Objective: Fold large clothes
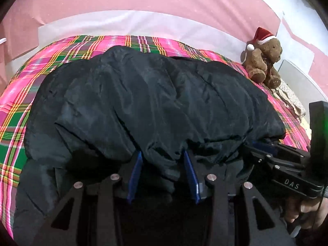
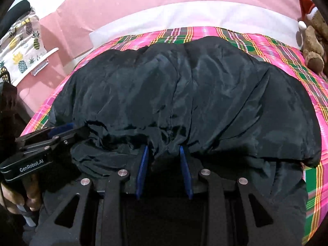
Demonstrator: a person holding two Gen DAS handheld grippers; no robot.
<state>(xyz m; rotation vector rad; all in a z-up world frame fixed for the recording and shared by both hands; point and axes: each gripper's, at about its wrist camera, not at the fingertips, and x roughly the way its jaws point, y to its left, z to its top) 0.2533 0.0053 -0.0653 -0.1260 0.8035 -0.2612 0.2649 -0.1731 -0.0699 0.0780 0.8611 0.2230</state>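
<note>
black jacket (image 1: 143,102) bunched on plaid bed (image 1: 18,106), left gripper (image 1: 163,153) and right gripper (image 2: 164,147) each pinching its hem, fingertips buried in fabric, teddy (image 2: 313,41) cut off

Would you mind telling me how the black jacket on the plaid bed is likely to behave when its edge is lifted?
The black jacket looks floppy: its edge bunches into gathers where the right tool and the left tool pinch it. Its sheen suggests a smooth, possibly slippery shell. It seems puffy, so probably light for its bulk, sagging between the two grips.
</note>
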